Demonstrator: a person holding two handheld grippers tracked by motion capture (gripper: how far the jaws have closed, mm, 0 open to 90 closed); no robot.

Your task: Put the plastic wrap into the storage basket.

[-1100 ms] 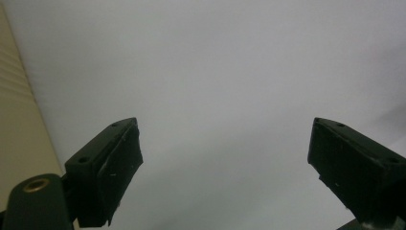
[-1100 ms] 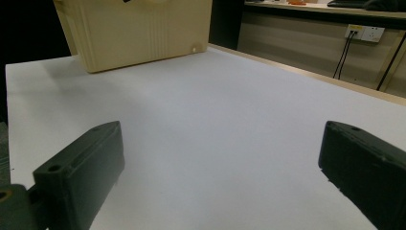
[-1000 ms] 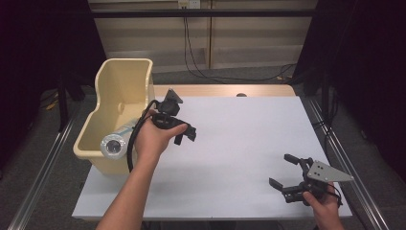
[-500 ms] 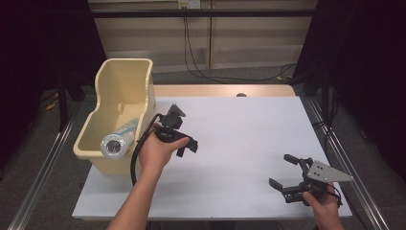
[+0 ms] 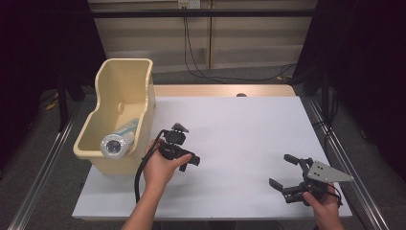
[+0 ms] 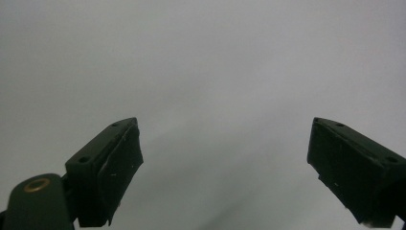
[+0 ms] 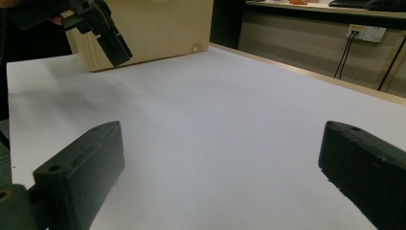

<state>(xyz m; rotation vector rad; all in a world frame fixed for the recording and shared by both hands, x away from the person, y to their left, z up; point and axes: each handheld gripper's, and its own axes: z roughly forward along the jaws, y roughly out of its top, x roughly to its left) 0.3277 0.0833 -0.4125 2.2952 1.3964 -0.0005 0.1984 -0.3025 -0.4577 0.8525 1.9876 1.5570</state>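
While both our left gripper (image 5: 184, 152) and right gripper (image 5: 286, 173) hang wide apart and empty, we risk knocking the bin (image 5: 125, 81) and rolling the bottle (image 5: 118, 140).

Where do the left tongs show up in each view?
High view: left tongs left of centre, held over the table, just right of the beige bin.
Left gripper view: left tongs, own jaws wide apart along the bottom edge.
Right gripper view: left tongs at top left, in front of the bin.
Shared landmark: white tabletop.
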